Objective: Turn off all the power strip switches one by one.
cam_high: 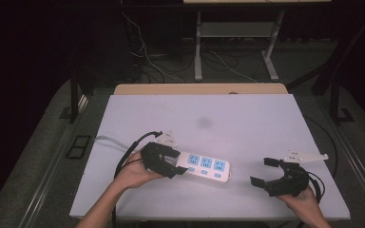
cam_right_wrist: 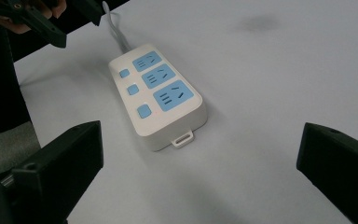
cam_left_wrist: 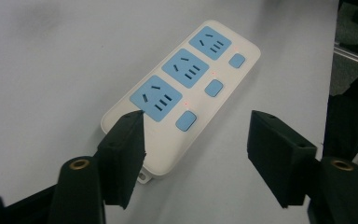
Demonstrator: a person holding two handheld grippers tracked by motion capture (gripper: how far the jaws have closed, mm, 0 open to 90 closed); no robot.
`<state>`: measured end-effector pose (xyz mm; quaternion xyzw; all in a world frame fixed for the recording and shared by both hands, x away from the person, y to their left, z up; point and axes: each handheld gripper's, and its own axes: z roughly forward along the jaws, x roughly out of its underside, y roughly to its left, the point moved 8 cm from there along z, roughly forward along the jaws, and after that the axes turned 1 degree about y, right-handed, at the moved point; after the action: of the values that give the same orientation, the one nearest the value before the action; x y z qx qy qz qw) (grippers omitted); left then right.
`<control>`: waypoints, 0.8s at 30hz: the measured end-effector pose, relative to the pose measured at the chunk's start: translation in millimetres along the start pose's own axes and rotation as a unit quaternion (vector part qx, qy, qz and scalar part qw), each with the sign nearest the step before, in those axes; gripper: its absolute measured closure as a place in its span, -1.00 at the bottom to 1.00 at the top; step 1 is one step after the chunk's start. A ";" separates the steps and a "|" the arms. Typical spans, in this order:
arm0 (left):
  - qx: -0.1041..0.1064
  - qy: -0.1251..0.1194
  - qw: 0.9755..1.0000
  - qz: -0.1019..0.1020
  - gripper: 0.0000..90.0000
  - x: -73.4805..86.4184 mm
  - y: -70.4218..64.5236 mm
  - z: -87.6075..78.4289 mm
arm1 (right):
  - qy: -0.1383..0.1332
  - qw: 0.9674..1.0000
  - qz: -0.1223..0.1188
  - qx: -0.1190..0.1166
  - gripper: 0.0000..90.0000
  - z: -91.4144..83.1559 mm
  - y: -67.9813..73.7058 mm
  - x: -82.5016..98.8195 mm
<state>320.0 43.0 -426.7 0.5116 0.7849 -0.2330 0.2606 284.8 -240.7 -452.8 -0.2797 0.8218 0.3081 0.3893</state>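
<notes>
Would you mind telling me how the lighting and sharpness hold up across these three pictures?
High view: the white table is evenly lit, the surroundings fall to near black, and detail is soft. Left gripper view: the power strip is fairly sharp, its near jaws slightly soft. Right gripper view: even light, a faint shadow beside the strip, the close jaws blurred.

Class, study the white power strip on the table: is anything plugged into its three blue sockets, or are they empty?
Empty. On the power strip, all three blue sockets show bare slots, with no plug in any. The left gripper is open at the strip's cable end.
</notes>
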 end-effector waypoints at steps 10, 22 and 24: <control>0.014 0.021 1.000 0.015 0.04 -4.9 4.5 9.8 | -0.001 1.000 0.000 0.000 -1.00 -0.5 -0.4 0.4; 0.035 0.041 0.998 0.023 0.32 -5.8 9.4 22.0 | 0.001 1.000 -0.002 0.000 -0.99 0.0 -0.3 1.3; 0.036 0.043 0.998 0.030 0.40 -6.1 9.8 23.9 | 0.002 1.000 -0.003 -0.001 -1.00 0.1 -0.1 1.4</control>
<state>335.2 27.4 -441.8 0.5533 0.7710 -0.2309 0.2145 284.1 -240.9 -454.0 -0.2830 0.8216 0.3072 0.3880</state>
